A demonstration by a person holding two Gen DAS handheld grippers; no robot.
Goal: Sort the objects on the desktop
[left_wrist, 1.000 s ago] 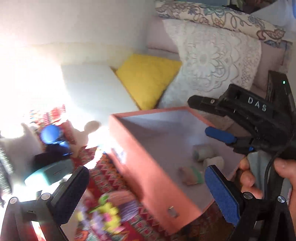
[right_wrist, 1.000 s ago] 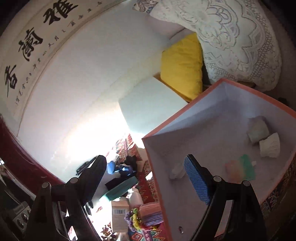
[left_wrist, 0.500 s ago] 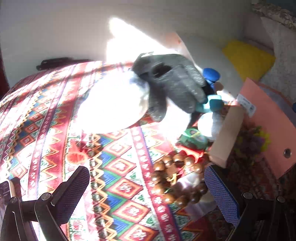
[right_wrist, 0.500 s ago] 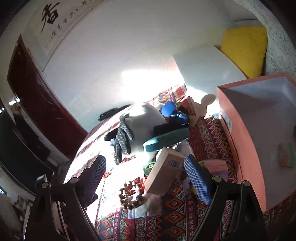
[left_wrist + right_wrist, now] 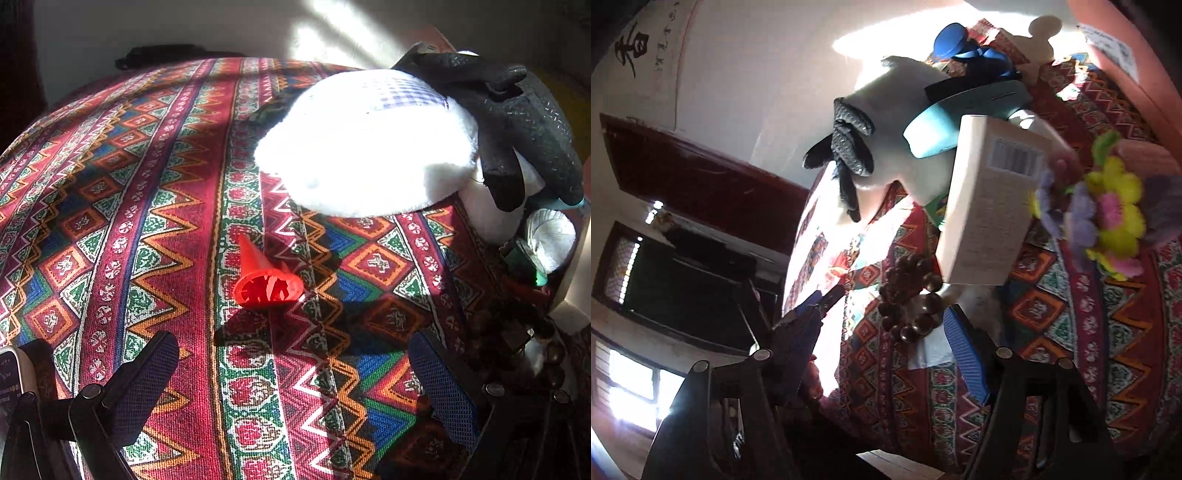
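My left gripper (image 5: 291,373) hangs with its jaws wide apart and empty above the patterned tablecloth (image 5: 110,184), lined up on the small red cone (image 5: 264,280) that lies tipped on its side just ahead, apart from everything else. It looks like thin hollow plastic — light, stiff and a bit slick, so I judge it would roll or squirt out if pinched near the tip; across the flared open base seems the surer hold. My right gripper (image 5: 886,325) is spread open too, holding nothing, just over the wooden bead bracelet (image 5: 910,295) beside the cream box (image 5: 990,206). The orange bin (image 5: 1126,48) shows only its outer wall at the top corner — I cannot see what is inside it.
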